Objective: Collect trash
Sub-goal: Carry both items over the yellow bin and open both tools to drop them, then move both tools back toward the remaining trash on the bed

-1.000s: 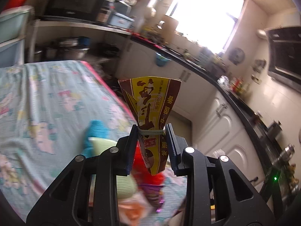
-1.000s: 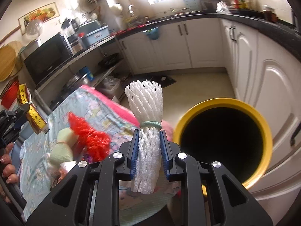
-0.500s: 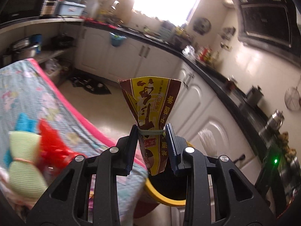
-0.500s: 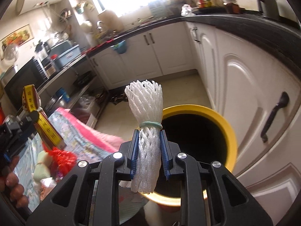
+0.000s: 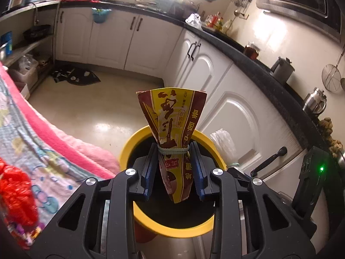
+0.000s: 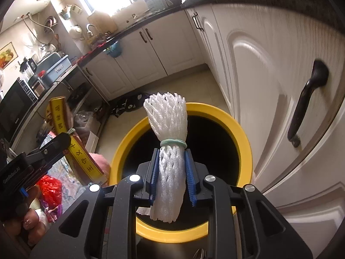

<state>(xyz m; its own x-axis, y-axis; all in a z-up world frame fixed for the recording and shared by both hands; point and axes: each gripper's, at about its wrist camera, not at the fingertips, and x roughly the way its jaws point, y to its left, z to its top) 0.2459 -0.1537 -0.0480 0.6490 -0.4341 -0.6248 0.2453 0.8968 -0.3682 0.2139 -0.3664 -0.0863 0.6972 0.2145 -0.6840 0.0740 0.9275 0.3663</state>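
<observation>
Here both bundles stand upright above the yellow bin (image 6: 244, 151), the right gripper (image 6: 171, 172) clamping the foam net (image 6: 169, 129), the left gripper (image 5: 173, 170) clamping the wrapper (image 5: 172, 116).

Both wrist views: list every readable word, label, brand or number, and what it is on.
"GenRobot.AI": on the body of the left tongs.
"45g": near the top edge of the wrapper, faint.
Chinese print on the wrapper: characters show, but I cannot read them reliably.
Label on the blue crate: too small.
Badge on the microwave: blurred.
</observation>
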